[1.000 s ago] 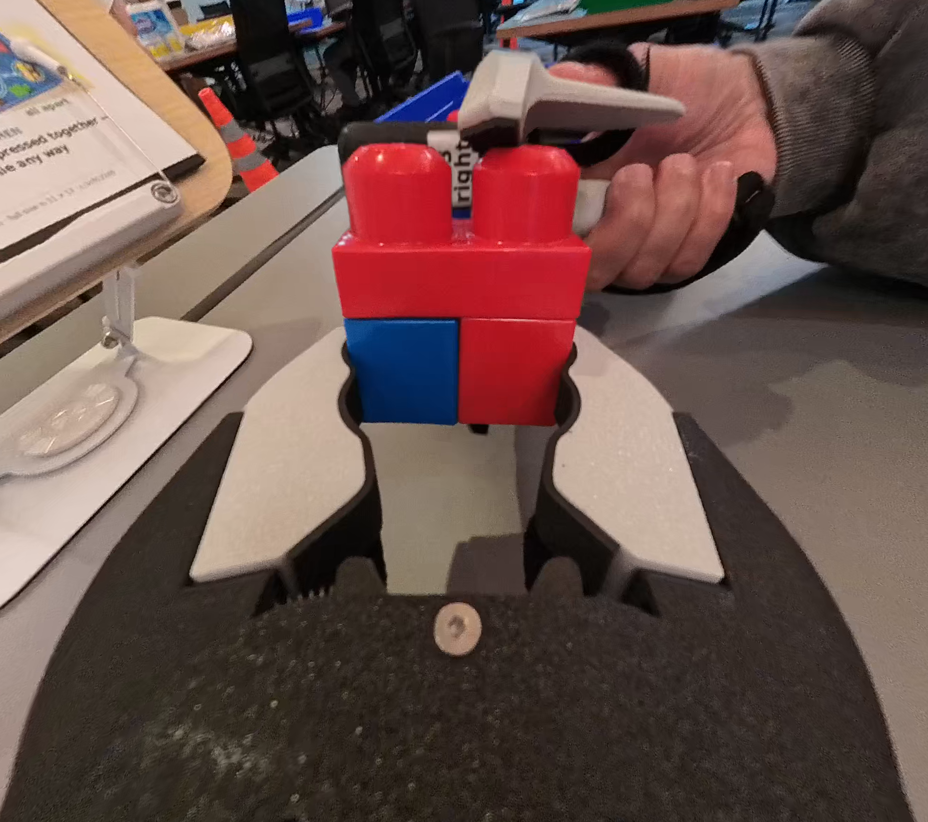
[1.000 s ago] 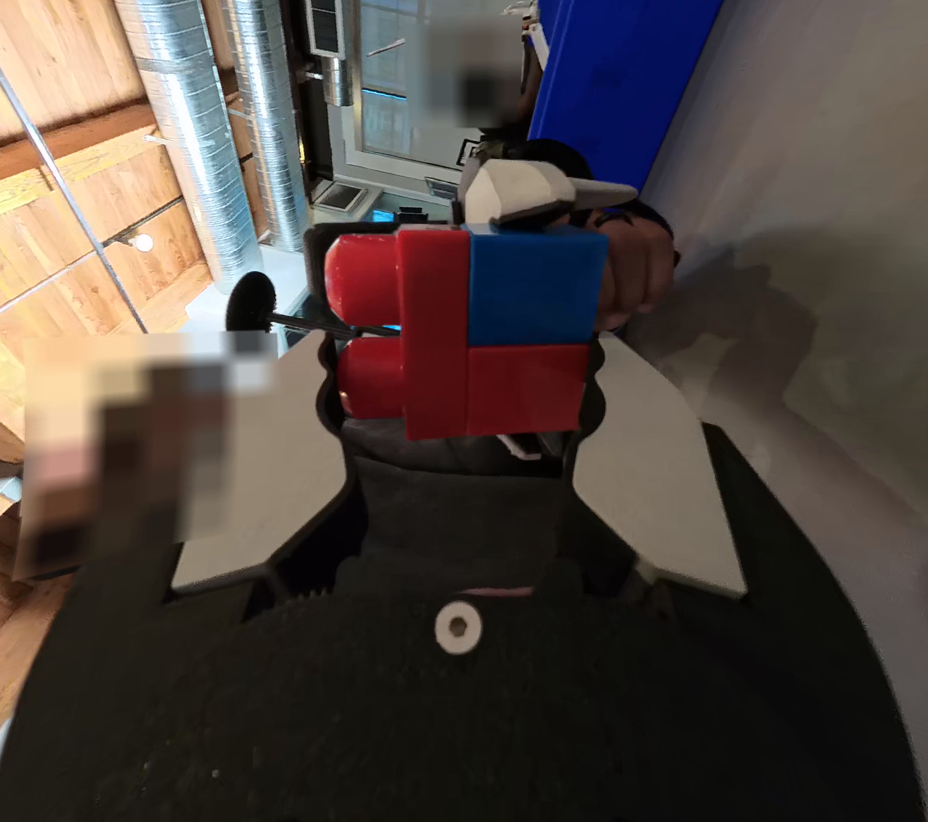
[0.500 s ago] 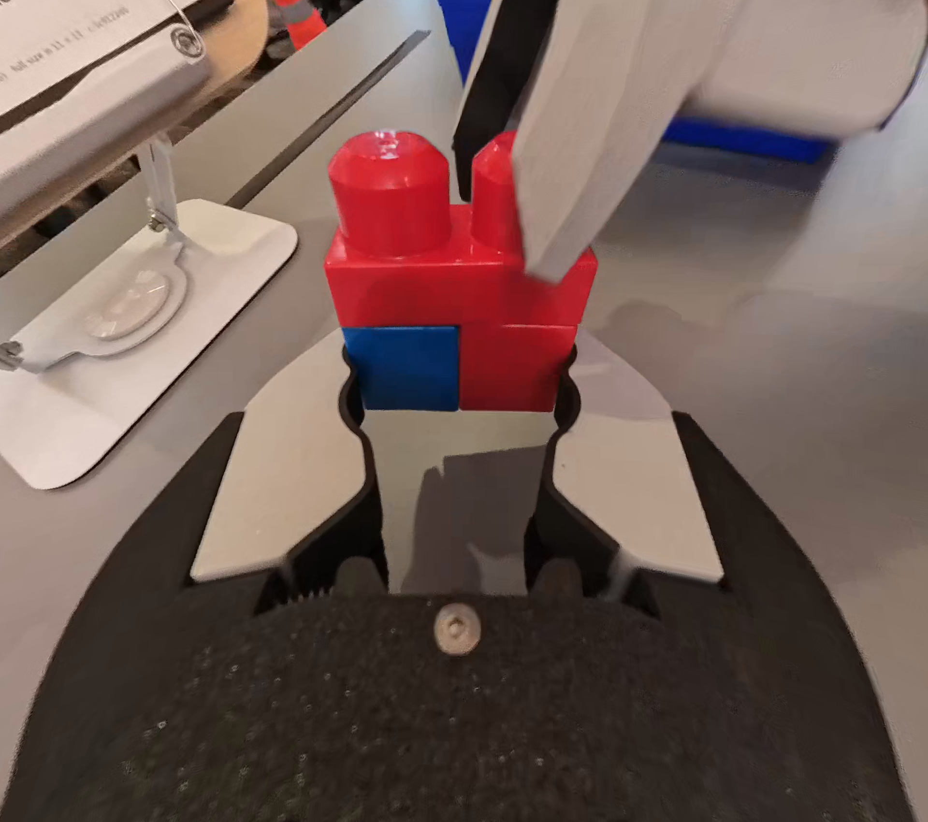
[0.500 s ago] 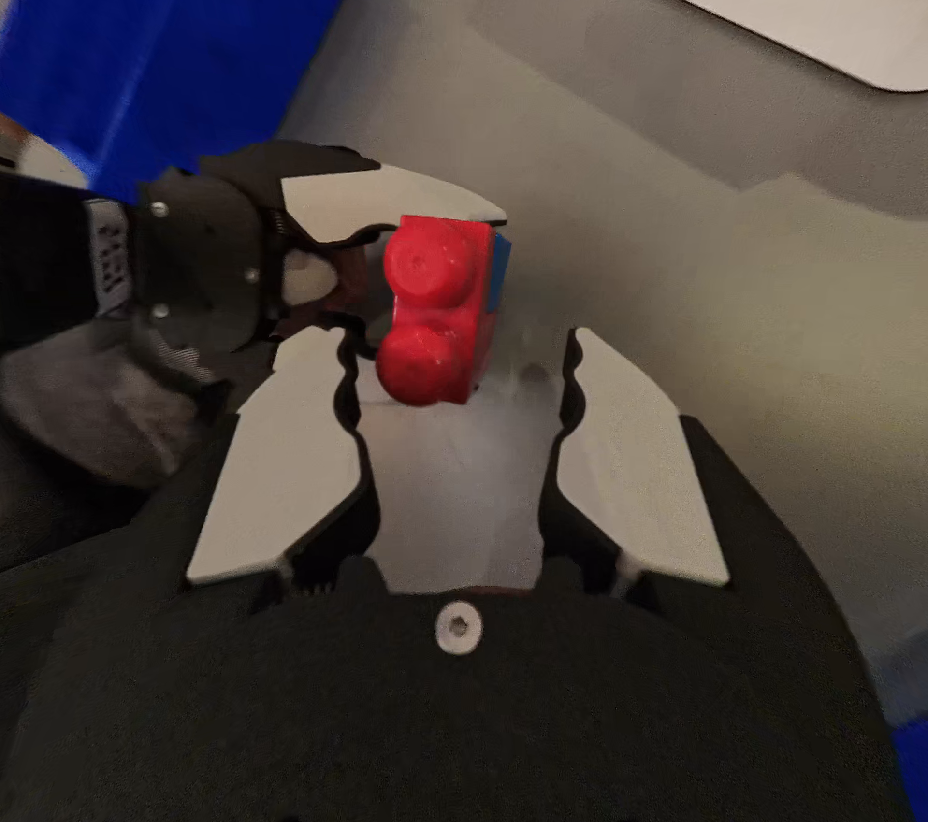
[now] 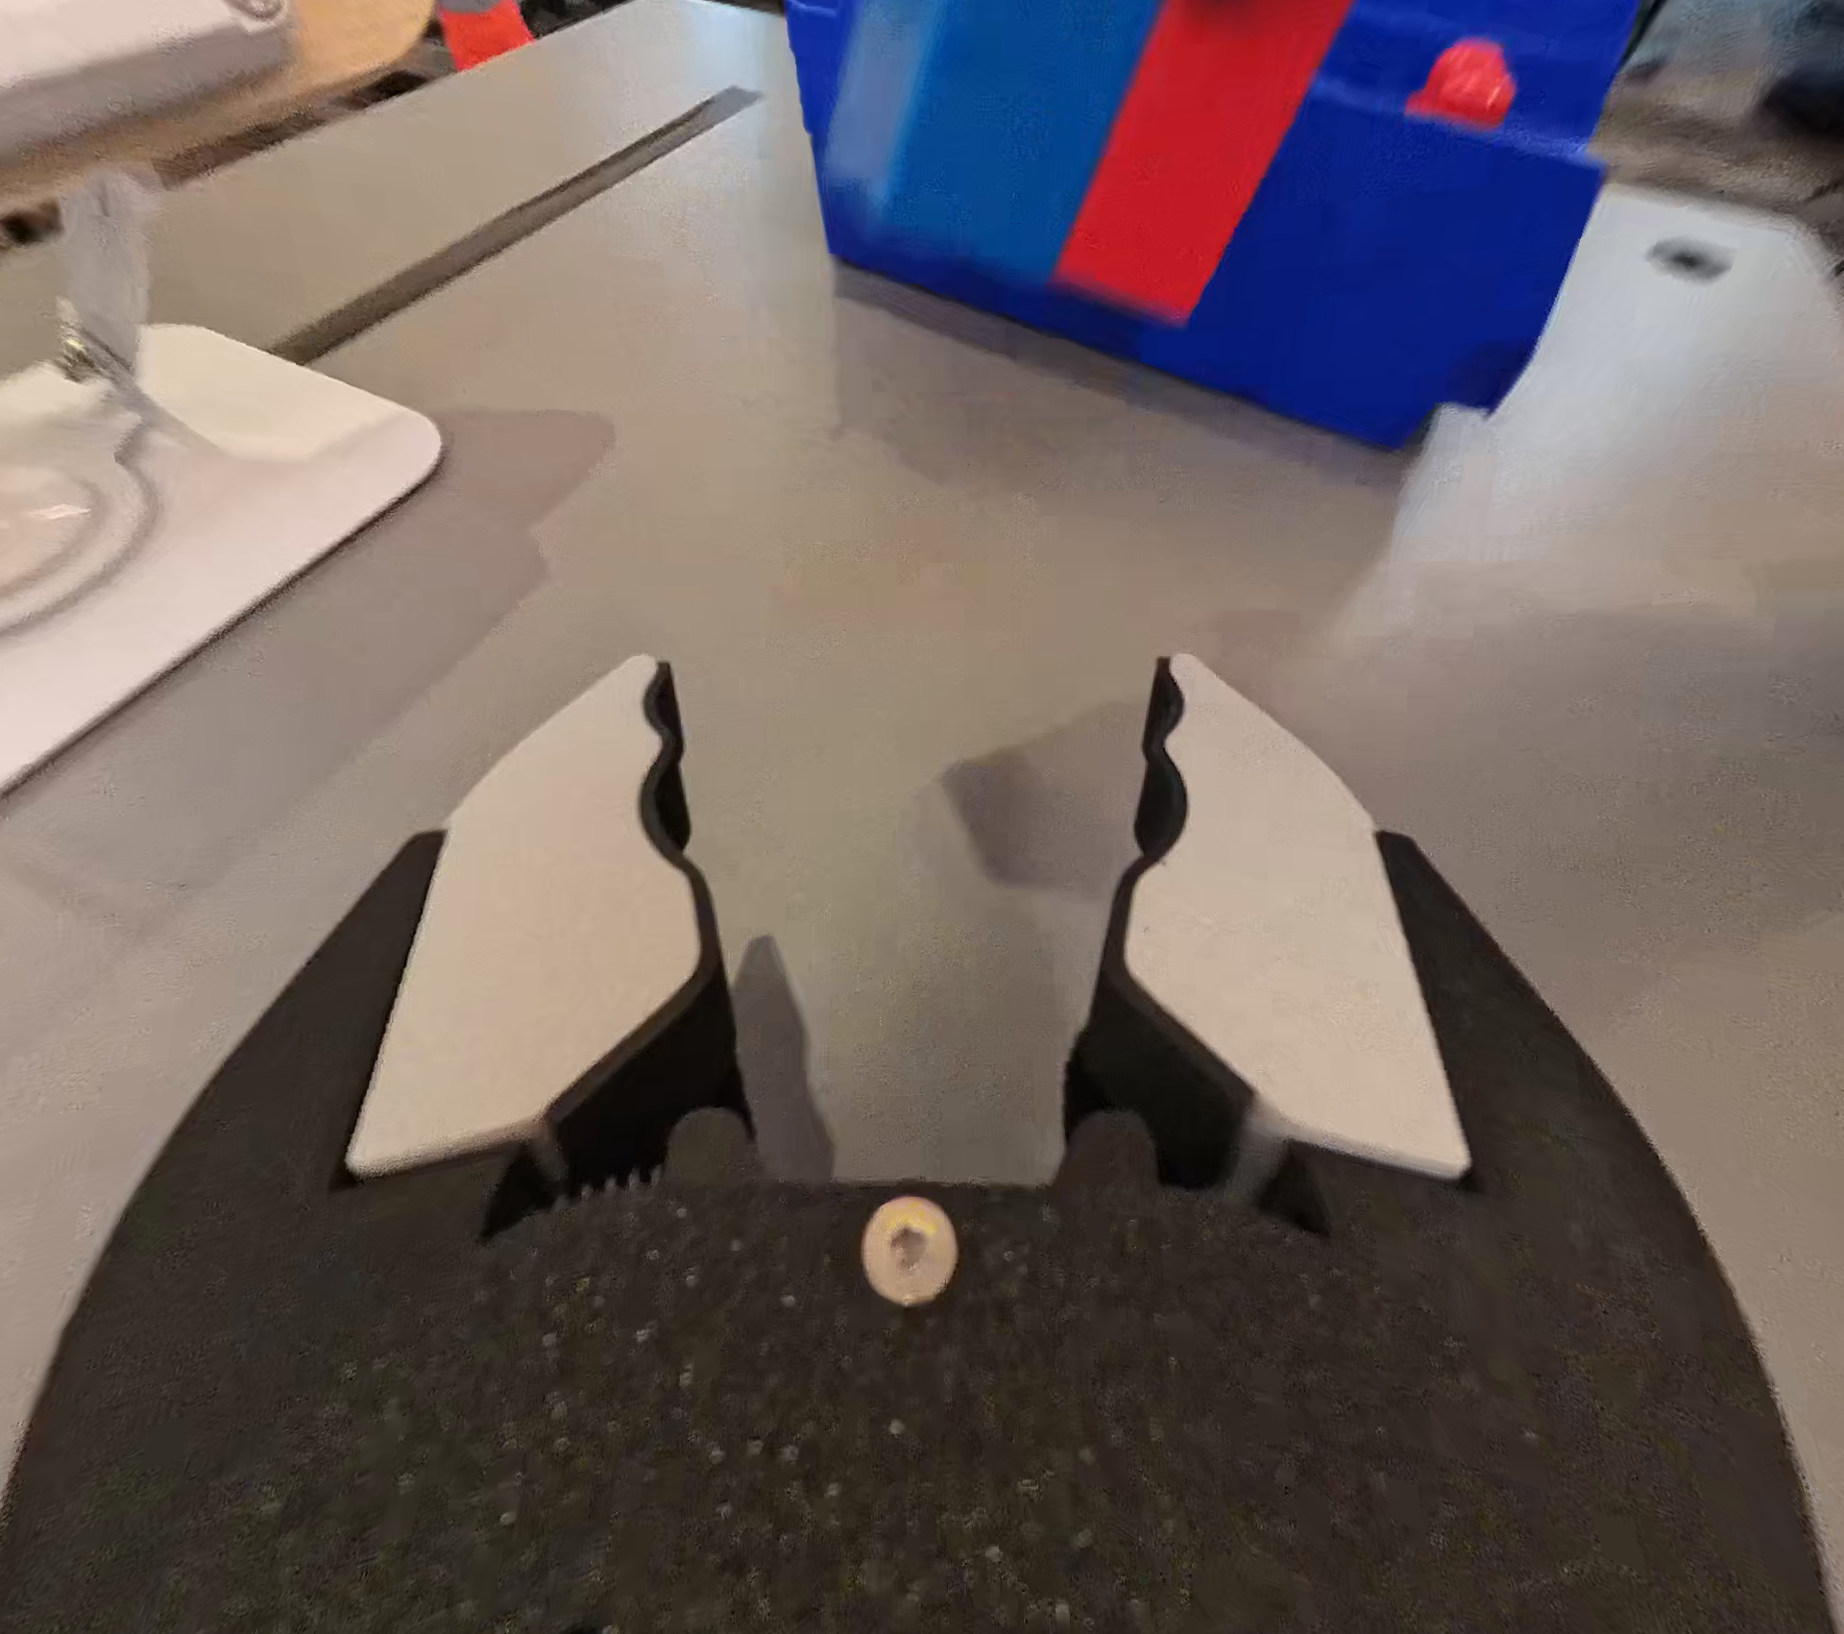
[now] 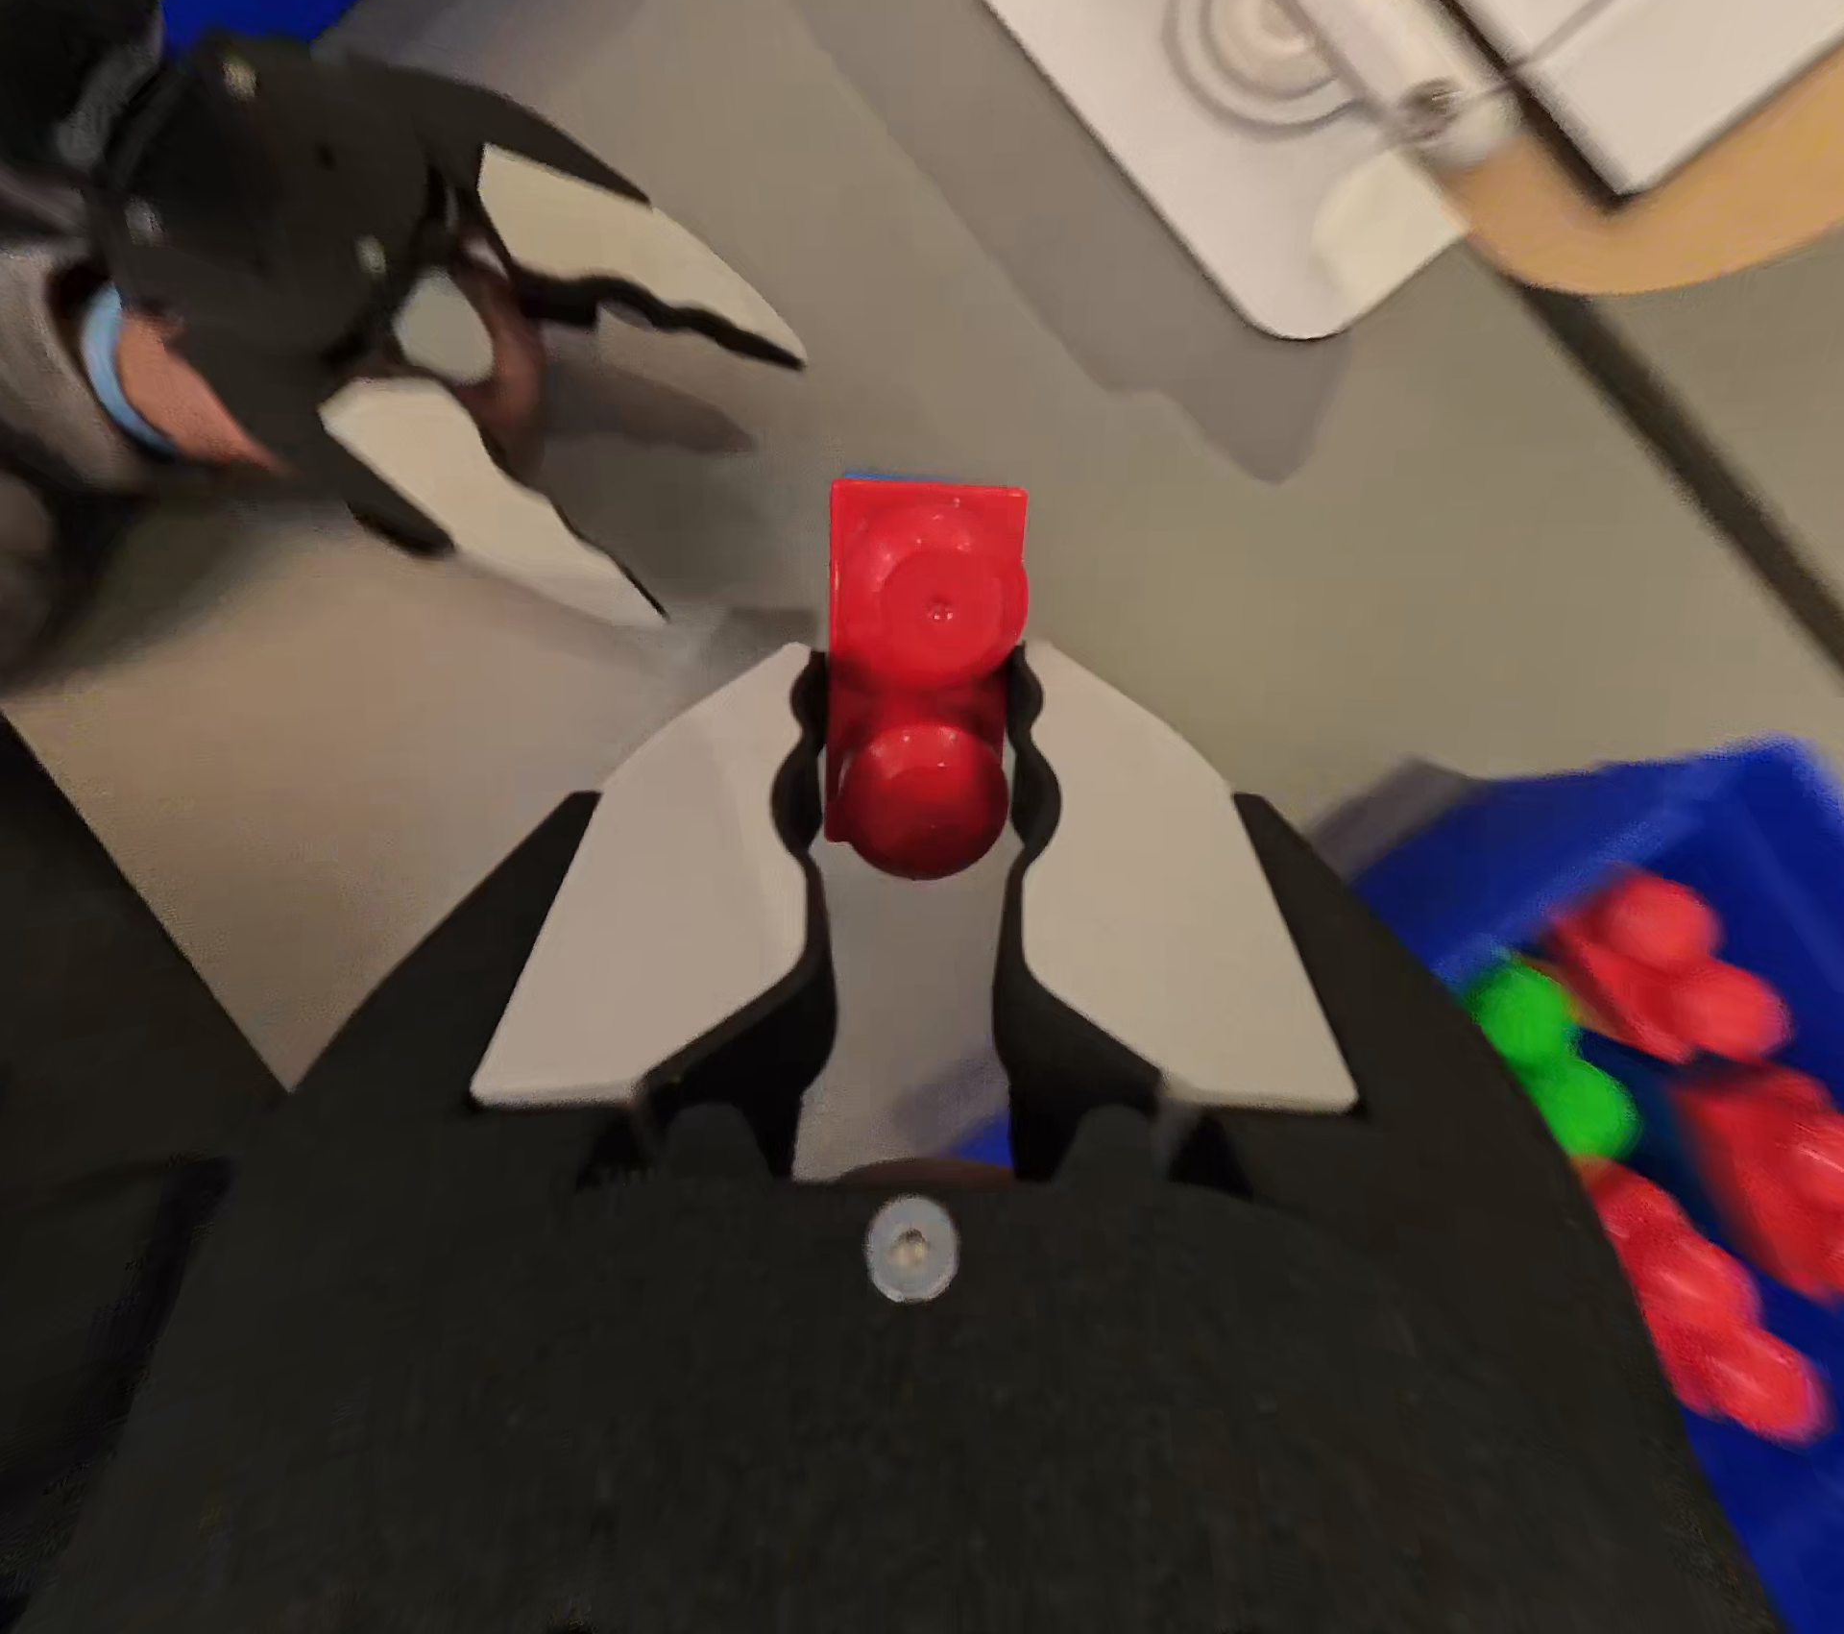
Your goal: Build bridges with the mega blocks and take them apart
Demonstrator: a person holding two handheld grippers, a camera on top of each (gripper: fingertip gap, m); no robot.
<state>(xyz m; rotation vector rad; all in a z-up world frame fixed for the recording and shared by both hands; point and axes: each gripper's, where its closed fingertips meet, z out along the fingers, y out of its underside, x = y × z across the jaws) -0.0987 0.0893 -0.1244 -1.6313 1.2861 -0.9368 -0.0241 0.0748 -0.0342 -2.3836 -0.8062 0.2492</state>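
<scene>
Right gripper clamped on red-and-blue plastic block bridge, probably bound for blue plastic bin; left gripper spread, empty.

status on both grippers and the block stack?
Left gripper open, empty. Right gripper shut on red-blue block stack, lifted clear of the table. Nothing in the way.
</scene>
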